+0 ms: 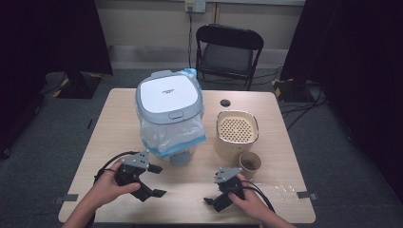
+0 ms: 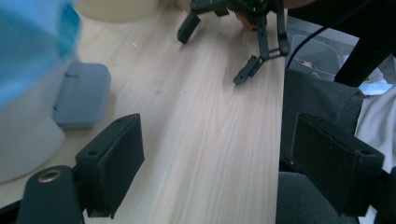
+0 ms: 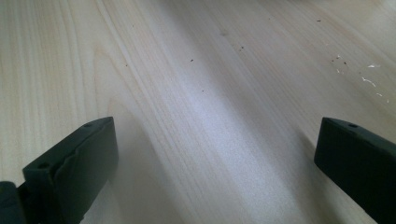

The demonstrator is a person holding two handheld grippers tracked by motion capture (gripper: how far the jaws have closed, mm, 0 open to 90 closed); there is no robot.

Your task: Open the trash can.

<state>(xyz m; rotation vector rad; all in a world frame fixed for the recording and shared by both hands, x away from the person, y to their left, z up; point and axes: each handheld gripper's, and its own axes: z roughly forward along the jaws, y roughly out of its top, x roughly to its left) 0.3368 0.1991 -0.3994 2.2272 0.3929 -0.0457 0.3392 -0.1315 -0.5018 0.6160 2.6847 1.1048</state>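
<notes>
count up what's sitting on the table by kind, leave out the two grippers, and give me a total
Grey-lidded bin with a plastic liner: 1
Cream container with a perforated top: 1
Brown paper cup: 1
Total: 3

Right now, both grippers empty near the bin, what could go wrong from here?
1. The bag hangs loose and bunched outside the white bin; the open left hand-held gripper beside it could snag it.
2. The small paper cup stands right beside the right hand-held gripper, also open; a sideways swing could tip it.
3. Scraps near the table edge could be swept off.
</notes>
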